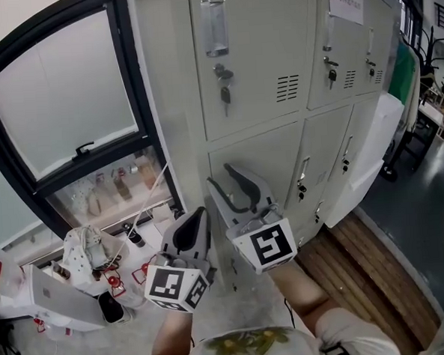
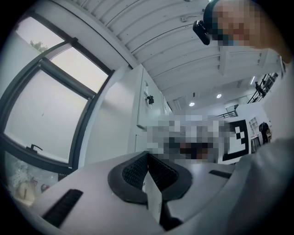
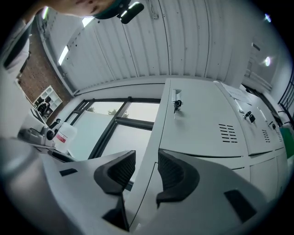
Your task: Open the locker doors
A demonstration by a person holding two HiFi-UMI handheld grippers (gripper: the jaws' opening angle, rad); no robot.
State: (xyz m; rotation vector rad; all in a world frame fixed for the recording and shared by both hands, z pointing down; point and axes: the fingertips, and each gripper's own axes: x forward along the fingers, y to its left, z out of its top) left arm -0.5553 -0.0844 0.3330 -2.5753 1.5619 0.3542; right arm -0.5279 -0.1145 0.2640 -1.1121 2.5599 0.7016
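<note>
Pale grey metal locker bank (image 1: 252,58), top cut off; lower left door (image 1: 265,151) partly hidden behind right gripper (image 1: 219,173), jaws half spread, empty; left gripper (image 1: 202,213), jaws pressed together, gripping nothing.

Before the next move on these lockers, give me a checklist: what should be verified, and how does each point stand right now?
1. Open, empty right claw: ok. Its jaws stand apart, and only the locker edge shows beyond the gap.
2. Open left claw: not ok, jaws together.
3. Key in the upper locker door: ok, it hangs in place.
4. Lower locker door opened: not ok, it sits flush.
5. Whether the right claw is clear of that door: cannot tell.
</note>
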